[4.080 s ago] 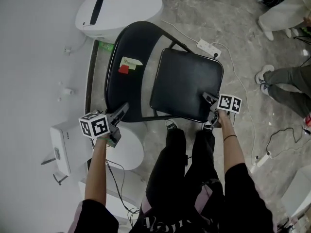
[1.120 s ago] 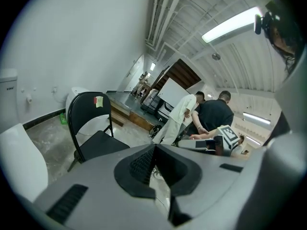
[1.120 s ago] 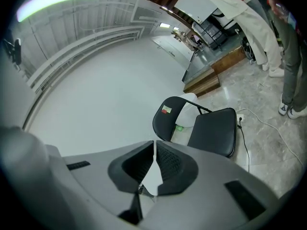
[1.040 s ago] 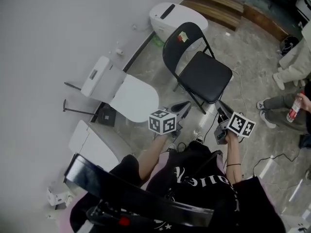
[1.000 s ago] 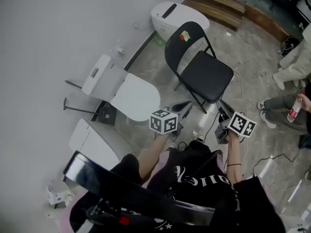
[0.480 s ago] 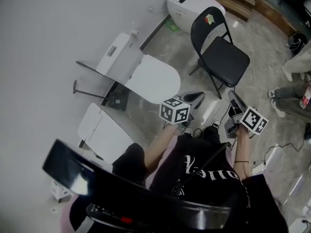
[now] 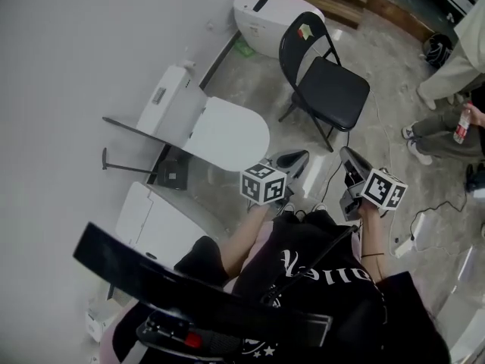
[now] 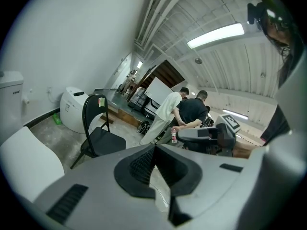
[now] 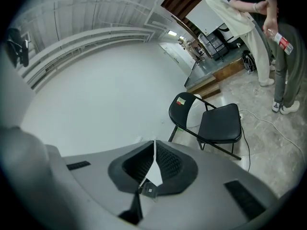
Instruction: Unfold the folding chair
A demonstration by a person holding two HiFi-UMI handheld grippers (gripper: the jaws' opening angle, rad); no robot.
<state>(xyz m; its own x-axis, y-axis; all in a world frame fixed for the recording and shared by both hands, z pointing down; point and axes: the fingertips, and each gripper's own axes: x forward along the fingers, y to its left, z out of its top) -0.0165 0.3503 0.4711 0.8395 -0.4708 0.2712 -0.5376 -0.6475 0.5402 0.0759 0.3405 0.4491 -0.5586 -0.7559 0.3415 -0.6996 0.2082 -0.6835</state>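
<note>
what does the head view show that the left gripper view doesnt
Only the head view: the person's forearms, a black bar close to the camera, and a power strip on the floor.
Only the left gripper view: the left tool seen along its jaws, which are shut with nothing between them, the ceiling light, and the bystanders' upper bodies.
Both: the folding chair, unfolded and standing, the white rounded unit behind it, and the right tool.
</note>
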